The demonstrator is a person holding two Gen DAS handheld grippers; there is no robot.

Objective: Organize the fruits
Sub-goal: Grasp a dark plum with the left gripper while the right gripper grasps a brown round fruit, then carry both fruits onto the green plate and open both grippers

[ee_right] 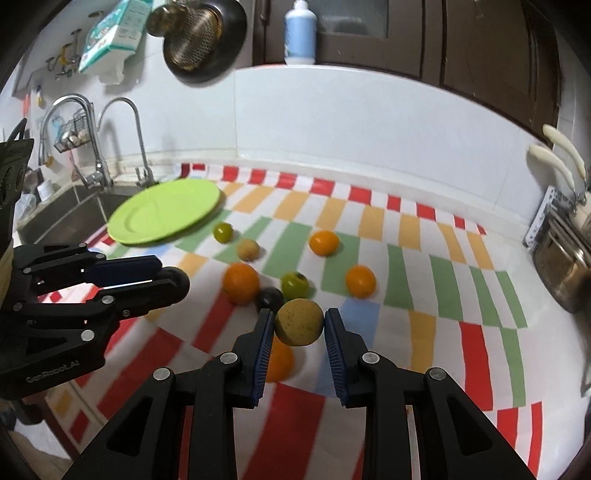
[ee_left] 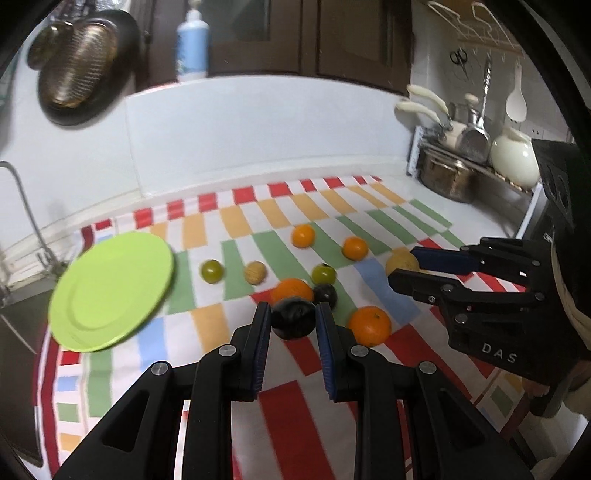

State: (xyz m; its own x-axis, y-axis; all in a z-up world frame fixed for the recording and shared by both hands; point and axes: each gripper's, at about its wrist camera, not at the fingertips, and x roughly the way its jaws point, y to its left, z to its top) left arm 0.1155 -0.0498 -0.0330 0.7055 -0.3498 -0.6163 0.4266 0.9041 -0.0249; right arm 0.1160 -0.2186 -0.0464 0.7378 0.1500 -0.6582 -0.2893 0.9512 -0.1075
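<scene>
left gripper (ee_left: 292,318) pinching the plum (ee_left: 293,318), right gripper (ee_right: 299,322) pinching the yellow fruit (ee_right: 299,322); both round, either could slip before reaching the far-left plate (ee_right: 162,212).

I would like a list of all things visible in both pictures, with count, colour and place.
plate: 1, lime green, cloth's sink end
oranges: 4, orange, mid cloth
green fruits: 2, green, mid cloth
tan fruit: 1, beige, near plate
dark plum: 1, on cloth
held plum: 1, black
yellow fruit: 1, held
tablecloth: 1, striped, counter
bottle: 1, white-blue, ledge
faucets: 2, steel, sink
left gripper: gripping held plum
right gripper: gripping yellow fruit
</scene>
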